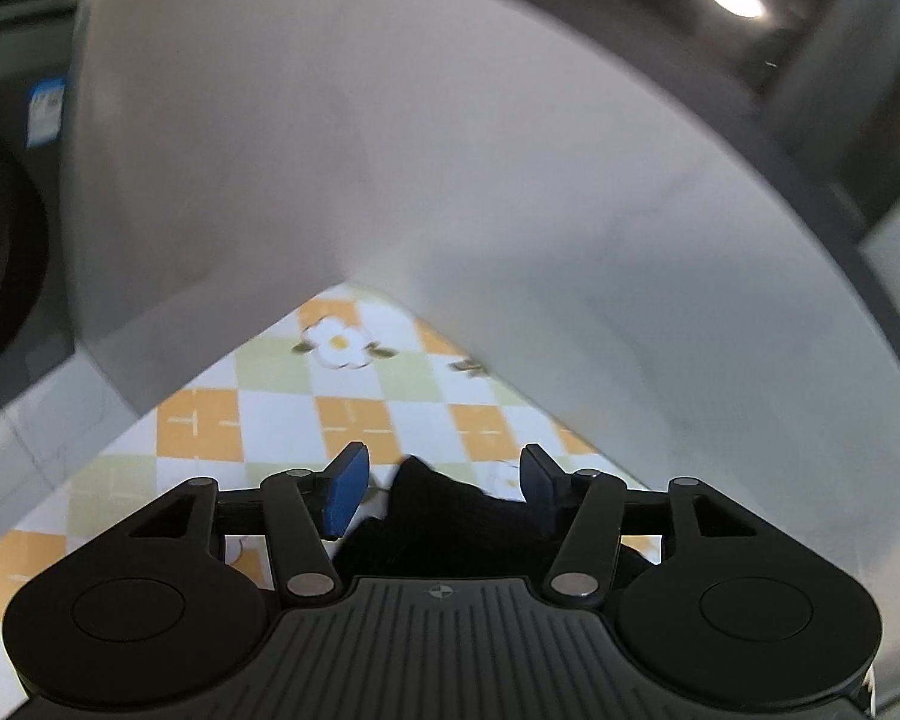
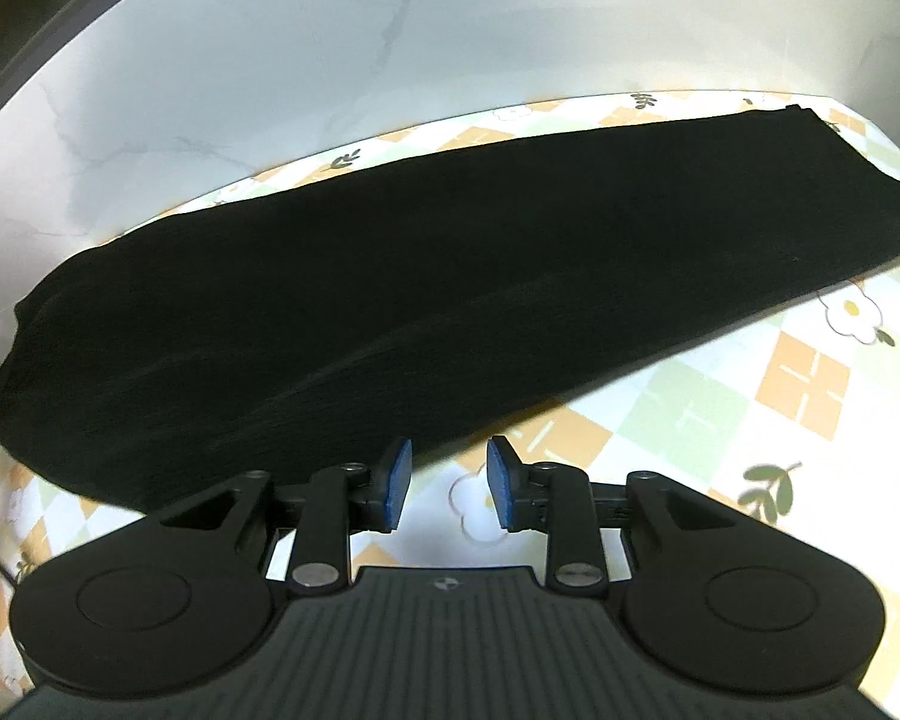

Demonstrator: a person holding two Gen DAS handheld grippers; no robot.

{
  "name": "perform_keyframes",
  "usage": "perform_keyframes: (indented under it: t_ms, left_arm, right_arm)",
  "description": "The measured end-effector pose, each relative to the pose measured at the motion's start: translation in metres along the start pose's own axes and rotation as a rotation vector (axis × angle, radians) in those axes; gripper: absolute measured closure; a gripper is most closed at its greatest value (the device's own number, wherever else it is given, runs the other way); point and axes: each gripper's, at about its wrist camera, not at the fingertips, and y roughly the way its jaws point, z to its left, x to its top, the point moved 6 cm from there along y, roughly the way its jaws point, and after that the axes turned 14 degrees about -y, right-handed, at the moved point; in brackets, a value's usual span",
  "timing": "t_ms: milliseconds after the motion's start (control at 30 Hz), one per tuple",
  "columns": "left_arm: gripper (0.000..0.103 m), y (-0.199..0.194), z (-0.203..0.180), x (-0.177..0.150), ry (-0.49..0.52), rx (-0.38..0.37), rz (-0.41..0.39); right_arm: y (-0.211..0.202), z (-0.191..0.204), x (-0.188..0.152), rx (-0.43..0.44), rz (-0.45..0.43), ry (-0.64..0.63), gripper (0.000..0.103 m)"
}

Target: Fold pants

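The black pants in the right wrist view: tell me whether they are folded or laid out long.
Laid out long: the black pants lie flat, stretched across the checked cloth, with no crosswise fold.

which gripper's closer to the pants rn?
Left. The left gripper has a fold of the pants between its open pads. The right gripper is open over the tablecloth, just off the pants' near edge.
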Motion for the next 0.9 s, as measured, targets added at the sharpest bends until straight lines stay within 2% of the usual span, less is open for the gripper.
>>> perform_keyframes:
  t_ms: [100,167,267,367,500,633,767,900]
  left_arm:
    - [0.034,-0.034,-0.025,-0.02,0.062,-0.048,-0.005]
    - [0.034,-0.043,-0.045,-0.043,0.111,-0.082,0.022]
    - [0.034,-0.043,-0.07,-0.089,0.141,-0.11,0.099]
    - [0.035,-0.031,-0.087,-0.136,0.124,-0.094,0.175]
    - [0.035,-0.014,-0.108,-0.191,0.177,-0.029,0.22]
    - [0.035,0.006,-0.119,-0.231,0.152,0.047,0.274]
    - [0.034,0.021,-0.13,-0.263,0.143,0.147,0.273]
    - [0.034,0.029,-0.141,-0.288,0.134,0.235,0.257]
  right_arm:
    - [0.002,-0.008,0.011,0.023,-0.034,-0.023,0.066]
    - [0.0,-0.02,0.017,0.024,-0.053,-0.032,0.066]
    - [-0.003,-0.055,0.02,0.013,-0.08,0.013,0.065]
    - [-0.006,-0.099,0.018,-0.005,-0.09,0.08,0.065]
    - [-0.012,-0.174,0.01,-0.062,-0.122,0.185,0.065]
    - [-0.015,-0.25,-0.004,-0.115,-0.151,0.299,0.064]
    - [-0.017,-0.321,-0.011,-0.164,-0.175,0.384,0.061]
    - [-0.015,-0.358,-0.007,-0.182,-0.213,0.42,0.061]
